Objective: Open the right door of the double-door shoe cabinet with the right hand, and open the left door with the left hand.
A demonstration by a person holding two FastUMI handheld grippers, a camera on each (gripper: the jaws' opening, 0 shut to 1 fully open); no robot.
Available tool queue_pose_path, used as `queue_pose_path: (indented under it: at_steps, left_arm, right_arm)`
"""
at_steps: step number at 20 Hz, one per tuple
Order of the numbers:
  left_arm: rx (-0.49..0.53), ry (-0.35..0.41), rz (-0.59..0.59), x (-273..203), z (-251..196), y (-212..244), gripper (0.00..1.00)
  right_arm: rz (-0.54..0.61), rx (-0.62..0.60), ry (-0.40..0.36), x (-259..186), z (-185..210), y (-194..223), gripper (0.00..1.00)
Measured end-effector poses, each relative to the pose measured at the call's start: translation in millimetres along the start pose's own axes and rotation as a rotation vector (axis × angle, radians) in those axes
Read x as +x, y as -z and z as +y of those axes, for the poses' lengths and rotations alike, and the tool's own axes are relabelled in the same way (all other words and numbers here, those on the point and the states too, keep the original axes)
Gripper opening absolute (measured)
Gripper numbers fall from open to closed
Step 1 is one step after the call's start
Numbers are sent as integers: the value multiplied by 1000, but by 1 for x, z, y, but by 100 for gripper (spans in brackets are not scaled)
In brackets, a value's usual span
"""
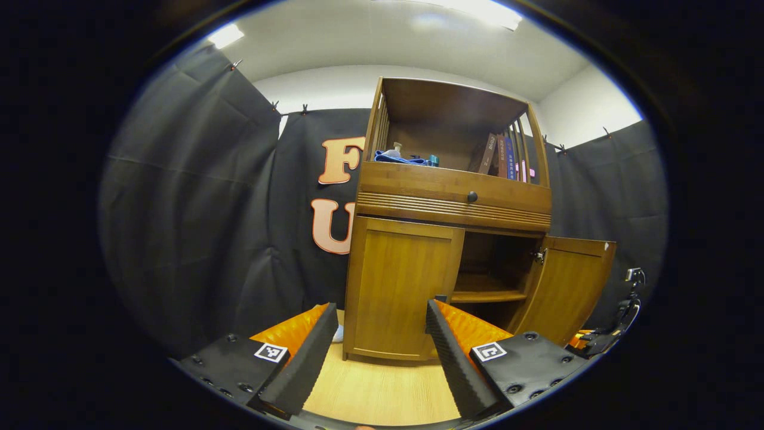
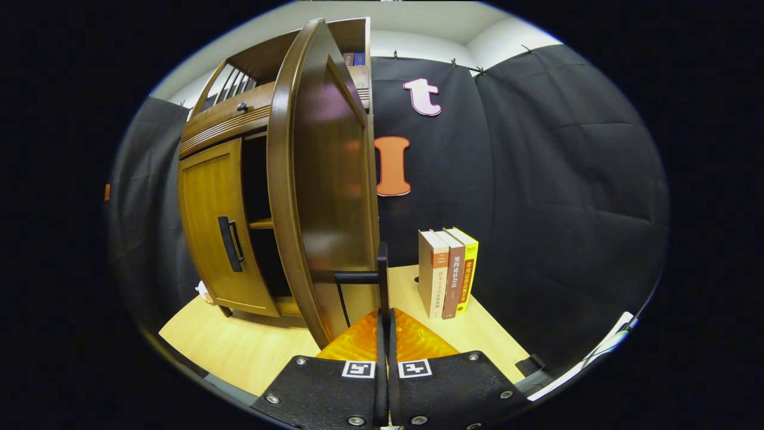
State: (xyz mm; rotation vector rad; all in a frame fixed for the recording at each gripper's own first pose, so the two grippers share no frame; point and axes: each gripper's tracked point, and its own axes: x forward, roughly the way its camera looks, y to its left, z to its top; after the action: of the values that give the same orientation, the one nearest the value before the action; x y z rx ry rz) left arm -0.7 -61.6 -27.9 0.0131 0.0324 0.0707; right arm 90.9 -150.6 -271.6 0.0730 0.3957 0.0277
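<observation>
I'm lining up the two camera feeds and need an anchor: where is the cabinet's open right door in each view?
Left gripper view: the open right door is right of centre, swung outward beside the dark shelf opening.
Right gripper view: it rises at centre, seen nearly edge-on, just above the right gripper.
Shared landmark: the drawer knob.

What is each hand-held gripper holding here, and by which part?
The right hand-held gripper is clamped on the open right door by its black handle. The left hand-held gripper is open, holding nothing.
</observation>
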Motion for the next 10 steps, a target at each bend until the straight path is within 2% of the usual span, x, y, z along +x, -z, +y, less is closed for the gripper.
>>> queue_pose_path:
  at_steps: [1, 2, 4, 8, 10]
  left_arm:
    - [-2, -2, -1, 1, -5, 0, 94]
    - [-1, -5, -4, 2, -9, -2, 94]
    - [1, -12, -9, 5, -18, -1, 94]
    - [6, -10, -13, 14, -36, 2, 94]
    - [12, -8, -14, 24, -43, 7, 94]
  right_arm:
    - [4, 6, -14, 0, -4, -1, 1]
    - [-1, 4, -23, -2, -8, -2, 7]
    - [-7, -14, -18, -9, -25, -4, 4]
    - [-12, 53, -24, -36, -49, -8, 7]
    - [-19, 48, 1, -44, -62, -8, 11]
